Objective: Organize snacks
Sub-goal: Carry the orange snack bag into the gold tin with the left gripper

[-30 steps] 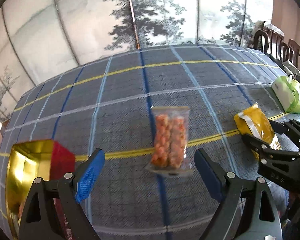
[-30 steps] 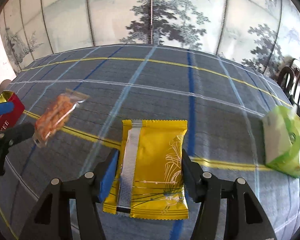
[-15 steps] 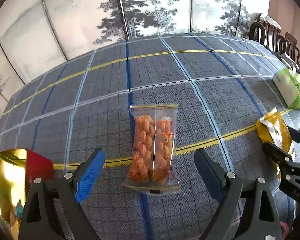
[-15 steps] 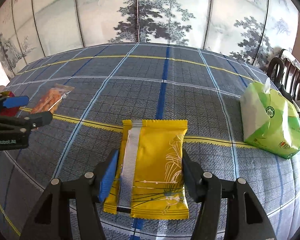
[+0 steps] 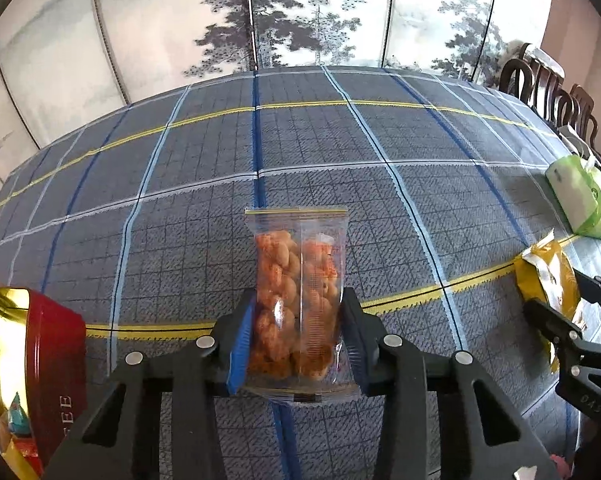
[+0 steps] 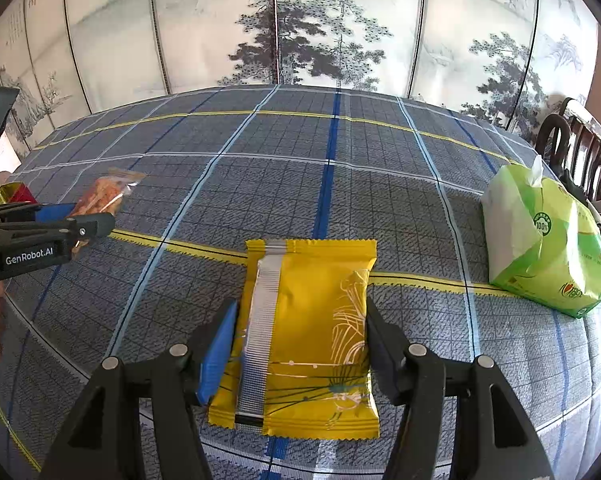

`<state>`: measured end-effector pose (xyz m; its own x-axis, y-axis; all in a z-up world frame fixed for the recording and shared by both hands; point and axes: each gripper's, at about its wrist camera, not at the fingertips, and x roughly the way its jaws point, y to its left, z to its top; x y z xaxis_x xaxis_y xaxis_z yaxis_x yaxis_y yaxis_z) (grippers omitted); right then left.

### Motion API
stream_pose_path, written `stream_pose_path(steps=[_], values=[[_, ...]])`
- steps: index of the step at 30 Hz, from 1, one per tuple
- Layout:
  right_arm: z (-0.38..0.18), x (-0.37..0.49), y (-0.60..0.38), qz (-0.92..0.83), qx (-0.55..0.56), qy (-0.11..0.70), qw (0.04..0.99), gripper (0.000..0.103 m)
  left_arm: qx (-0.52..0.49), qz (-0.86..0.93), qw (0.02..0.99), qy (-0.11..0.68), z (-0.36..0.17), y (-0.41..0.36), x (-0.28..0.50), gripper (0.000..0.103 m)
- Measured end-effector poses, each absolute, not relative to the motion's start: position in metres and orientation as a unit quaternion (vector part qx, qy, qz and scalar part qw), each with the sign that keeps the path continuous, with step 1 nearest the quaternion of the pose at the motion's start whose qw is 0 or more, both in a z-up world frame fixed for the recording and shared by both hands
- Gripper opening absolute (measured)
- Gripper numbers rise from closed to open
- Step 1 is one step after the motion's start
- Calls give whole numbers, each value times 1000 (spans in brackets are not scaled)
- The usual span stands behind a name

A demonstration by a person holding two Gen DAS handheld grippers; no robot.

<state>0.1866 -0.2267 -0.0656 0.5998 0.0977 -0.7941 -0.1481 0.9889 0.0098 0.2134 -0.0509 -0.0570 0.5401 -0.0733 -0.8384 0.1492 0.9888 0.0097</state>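
Jaws of the left gripper (image 5: 296, 344) are clamped across the clear bag of orange snacks (image 5: 298, 296), whose long axis runs straight ahead; the red tin (image 5: 54, 344) lies left of it. A yellow packet (image 6: 304, 332) is pinched likewise by the right gripper (image 6: 300, 352), farther from that tin.

Plaid tablecloth (image 6: 380, 184), painted folding screen (image 6: 308, 32), dark wooden chairs (image 5: 548, 84), green tissue pack (image 6: 540, 240)
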Motion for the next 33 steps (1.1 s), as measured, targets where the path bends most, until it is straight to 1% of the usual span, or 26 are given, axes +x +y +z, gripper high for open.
stream_pose_path(steps=[8,22,33], values=[[-66,187,-227,69,-29,442,894,62,36,-59,874,481,-54,-48,203,36],[-65,187,-227,69,-29,443,894,62,26,-43,870,491,-31,-36,161,36],[-65,187,-227,69,-29,443,893,62,20,-31,878,477,9,-15,117,36]])
